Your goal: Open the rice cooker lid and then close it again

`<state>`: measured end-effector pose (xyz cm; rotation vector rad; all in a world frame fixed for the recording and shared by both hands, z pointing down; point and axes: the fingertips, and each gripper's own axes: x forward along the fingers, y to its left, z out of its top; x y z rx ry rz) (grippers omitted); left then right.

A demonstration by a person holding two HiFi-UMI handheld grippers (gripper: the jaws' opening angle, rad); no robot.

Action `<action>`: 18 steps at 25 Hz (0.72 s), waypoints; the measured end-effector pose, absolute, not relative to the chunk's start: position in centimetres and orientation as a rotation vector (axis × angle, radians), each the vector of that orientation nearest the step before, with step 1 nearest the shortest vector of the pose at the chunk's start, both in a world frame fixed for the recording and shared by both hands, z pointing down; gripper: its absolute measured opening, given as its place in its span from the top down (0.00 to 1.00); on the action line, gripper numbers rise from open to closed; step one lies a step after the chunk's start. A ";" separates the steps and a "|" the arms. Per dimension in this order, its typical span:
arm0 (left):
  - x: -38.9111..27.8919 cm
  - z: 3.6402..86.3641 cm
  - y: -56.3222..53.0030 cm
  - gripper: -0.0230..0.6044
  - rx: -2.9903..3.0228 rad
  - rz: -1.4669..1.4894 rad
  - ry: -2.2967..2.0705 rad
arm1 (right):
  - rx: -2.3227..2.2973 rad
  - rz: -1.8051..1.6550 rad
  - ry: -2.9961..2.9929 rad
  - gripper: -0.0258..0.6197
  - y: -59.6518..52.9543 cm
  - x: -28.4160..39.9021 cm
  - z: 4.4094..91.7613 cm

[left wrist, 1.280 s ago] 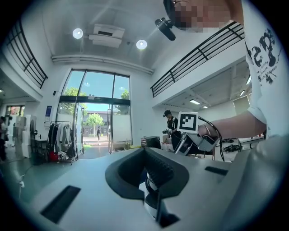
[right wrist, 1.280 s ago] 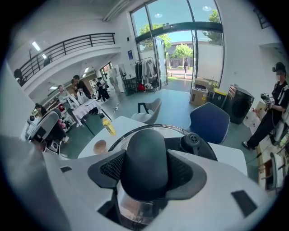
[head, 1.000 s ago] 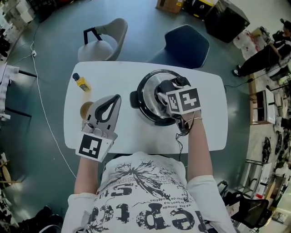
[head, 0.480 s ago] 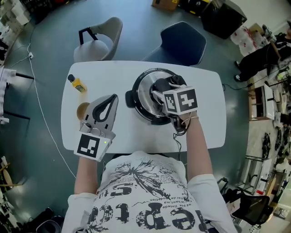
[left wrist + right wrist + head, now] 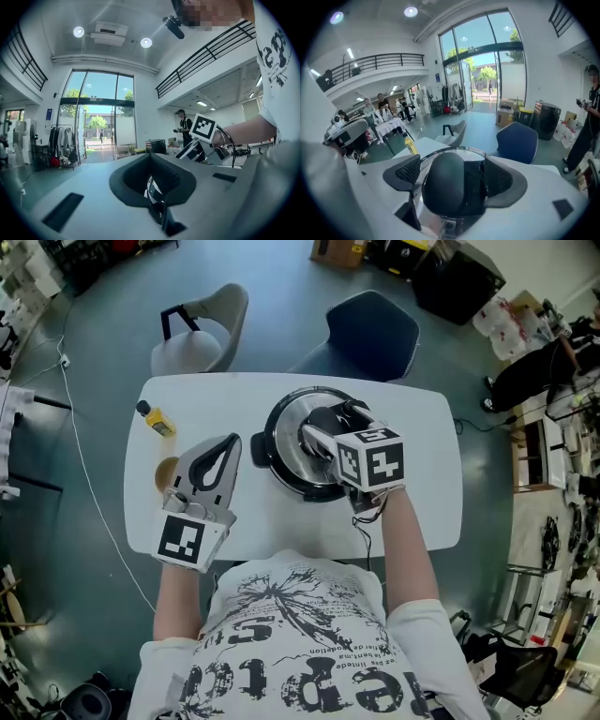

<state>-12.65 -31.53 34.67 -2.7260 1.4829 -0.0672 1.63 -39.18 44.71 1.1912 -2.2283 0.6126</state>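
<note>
The rice cooker stands a little right of the middle of the white counter, and its glass lid sits down on the pot, closed. The right tool comes in from the person's side, tilted downward over the lid. In the right gripper view its jaws stand wide, one on each side of the lid's black knob; they have just been opening. The pads seem to stand just clear of the knob rather than pressing on it, though the gap on either side is thin and hard to judge.

The left tool hovers level over the counter to the left of the cooker, well apart from it, with its jaws together and nothing between them (only a sliver of the cooker shows through the loop they form).

Further left on the counter lie a small yellow bottle and, partly hidden under the left tool, a round brown thing. A grey chair and a dark blue chair stand at the far side.
</note>
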 end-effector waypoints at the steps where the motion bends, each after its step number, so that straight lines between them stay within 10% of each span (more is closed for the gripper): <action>1: -12.5 34.5 -31.7 0.94 -2.721 -0.066 1.485 | 1.205 0.584 -2.265 0.27 -39.3 1.9 43.9; 18: -8.7 34.1 -33.4 0.94 -2.692 -0.166 1.538 | 1.514 -0.027 -2.520 0.91 -36.4 10.0 35.4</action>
